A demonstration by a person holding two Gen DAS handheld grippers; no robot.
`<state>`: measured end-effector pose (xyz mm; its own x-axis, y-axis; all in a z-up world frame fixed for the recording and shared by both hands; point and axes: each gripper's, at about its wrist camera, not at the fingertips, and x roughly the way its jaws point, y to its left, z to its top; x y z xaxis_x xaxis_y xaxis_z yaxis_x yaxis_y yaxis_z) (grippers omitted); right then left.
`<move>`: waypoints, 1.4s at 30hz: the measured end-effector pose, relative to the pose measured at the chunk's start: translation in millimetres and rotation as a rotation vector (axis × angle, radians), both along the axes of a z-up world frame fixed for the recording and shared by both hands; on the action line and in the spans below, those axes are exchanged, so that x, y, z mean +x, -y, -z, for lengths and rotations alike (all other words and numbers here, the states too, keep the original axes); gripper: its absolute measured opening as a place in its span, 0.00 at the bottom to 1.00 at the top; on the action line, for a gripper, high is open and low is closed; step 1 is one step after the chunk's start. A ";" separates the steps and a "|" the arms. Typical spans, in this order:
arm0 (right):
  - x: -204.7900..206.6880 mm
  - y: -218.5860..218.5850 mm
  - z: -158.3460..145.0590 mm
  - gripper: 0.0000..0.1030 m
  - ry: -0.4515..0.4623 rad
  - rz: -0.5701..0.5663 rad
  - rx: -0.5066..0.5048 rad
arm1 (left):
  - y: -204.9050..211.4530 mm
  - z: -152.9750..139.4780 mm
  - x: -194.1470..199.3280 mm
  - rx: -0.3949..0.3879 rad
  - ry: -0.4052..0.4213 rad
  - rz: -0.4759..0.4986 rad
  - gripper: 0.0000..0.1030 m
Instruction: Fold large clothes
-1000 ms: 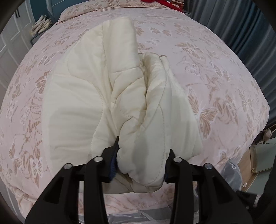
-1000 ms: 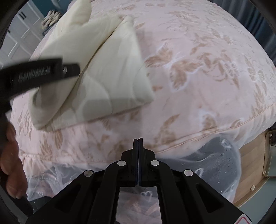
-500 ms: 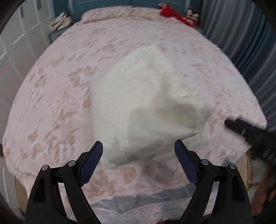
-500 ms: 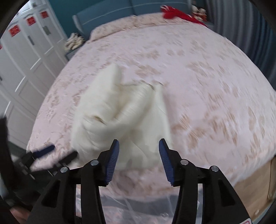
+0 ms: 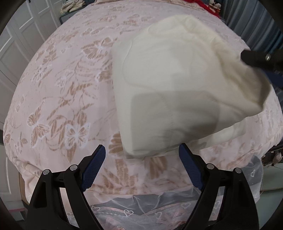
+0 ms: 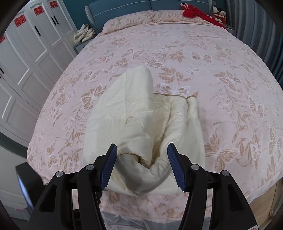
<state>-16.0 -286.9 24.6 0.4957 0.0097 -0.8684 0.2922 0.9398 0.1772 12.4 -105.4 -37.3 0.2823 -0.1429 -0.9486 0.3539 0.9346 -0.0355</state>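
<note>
Cream quilted garment point(image 6: 141, 127) lies bundled on the bed point(image 6: 221, 58), low centre of my right view and right of centre in my left view point(image 5: 176, 92), where it is blurred. A second ago my left tongs point(image 5: 143, 166) were clamped on a thick fold of it; now their jaws are spread wide with nothing between them, and the near edge of the bundle sits just above the blue pads point(image 5: 93, 166) at the bottom of the frame. My right tongs point(image 6: 142, 168) were pinched fully together off the foot of the bed a second ago; now they are well apart, and the near rolled end of the garment shows between the pads point(image 6: 107, 168), though I cannot tell whether it touches them. In my left view the right tongs point(image 5: 261, 58) poke in at the right edge beside the bundle. White wardrobe doors point(image 6: 26, 58) fill the left of my right view, and a red cloth point(image 6: 196, 12) lies at the top right by the pillows
</note>
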 end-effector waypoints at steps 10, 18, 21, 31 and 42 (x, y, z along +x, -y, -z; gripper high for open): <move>21.8 -15.4 45.6 0.23 -0.112 -0.064 -0.056 | -6.9 24.3 9.6 -0.023 -0.069 -0.034 0.74; -35.0 38.2 13.8 0.13 0.001 0.059 0.029 | 7.2 3.9 6.6 -0.117 -0.057 0.017 0.71; -47.0 68.1 43.8 0.13 -0.068 0.128 0.063 | 23.3 10.3 6.0 -0.082 -0.050 0.042 0.66; -37.7 69.7 109.1 0.17 -0.151 0.120 0.063 | 33.0 28.6 9.4 -0.015 -0.071 0.040 0.61; -65.7 83.9 82.4 0.28 -0.096 0.169 0.156 | 13.8 -9.8 -1.2 -0.075 -0.051 0.033 0.60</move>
<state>-81.7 -370.9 -57.8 0.4173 0.0714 -0.9060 0.4655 0.8394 0.2806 11.3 -119.2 -27.5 0.2276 -0.2221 -0.9481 0.3803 0.9166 -0.1233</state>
